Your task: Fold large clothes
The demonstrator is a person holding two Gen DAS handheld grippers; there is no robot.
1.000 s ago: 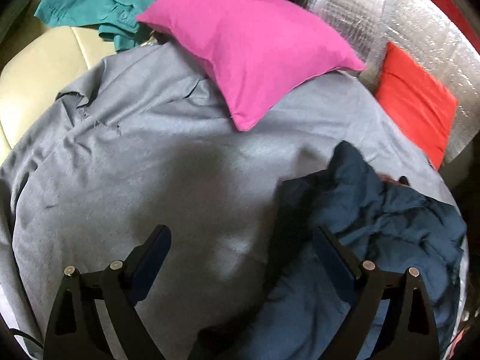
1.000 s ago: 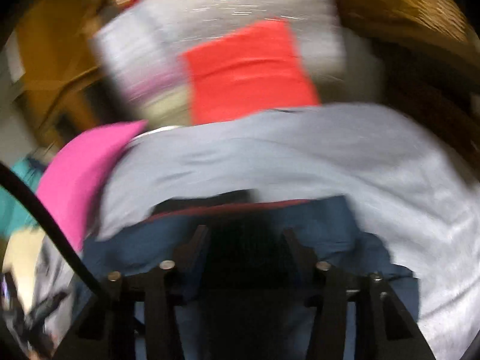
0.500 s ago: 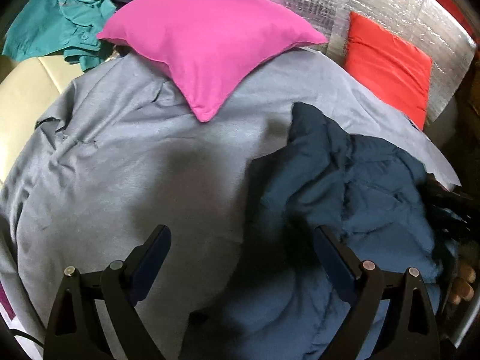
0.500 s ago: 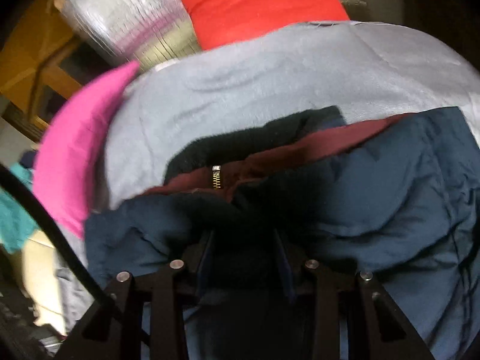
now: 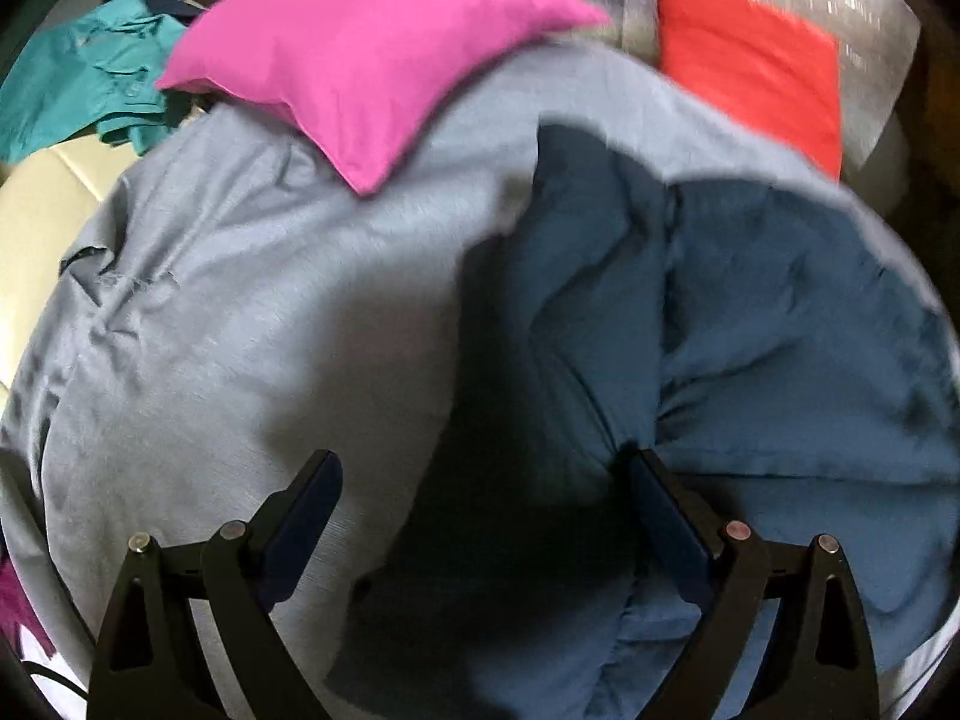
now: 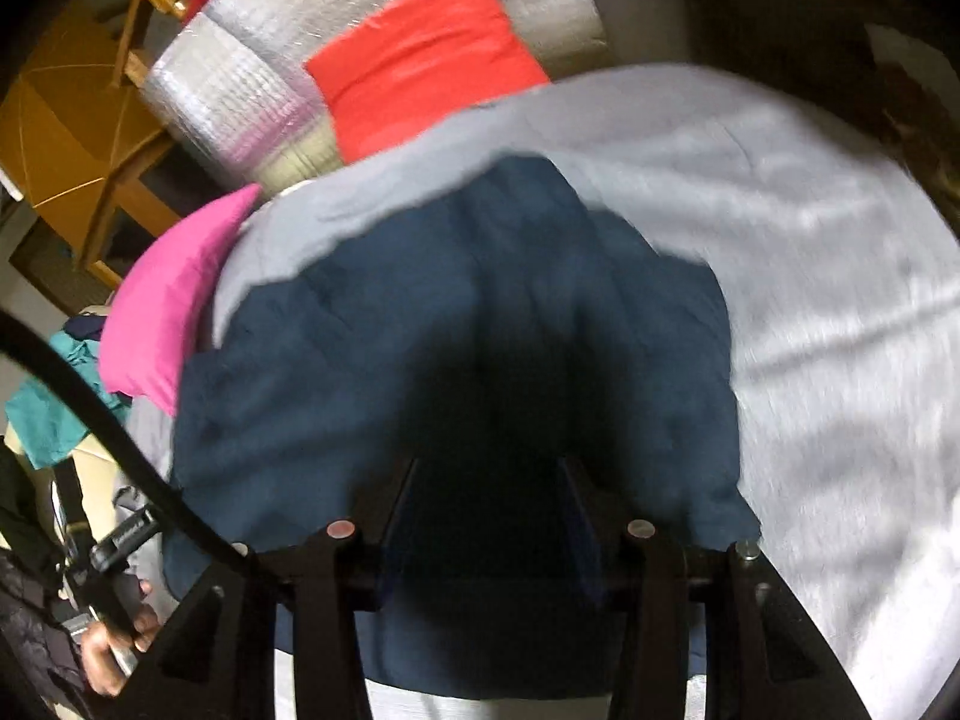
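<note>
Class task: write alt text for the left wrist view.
A navy padded jacket lies bunched on a grey sheet, with the open left gripper just above it. Behind are a pink pillow, a red cushion and a teal garment.

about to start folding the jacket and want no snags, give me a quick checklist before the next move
1. Right gripper has hold of the puffy navy blue jacket: ok, fingers narrowed into the fabric.
2. Left gripper free to grasp: ok, fingers spread wide, nothing between them.
3. Jacket spread flat: not ok, bunched with deep creases.
4. Jacket lies wholly on the grey cloth cover: cannot tell, its near edge is out of view.
5. Magenta square pillow apart from the jacket: ok, a strip of cover shows between them.
6. Zipper closed: cannot tell, hidden.
</note>
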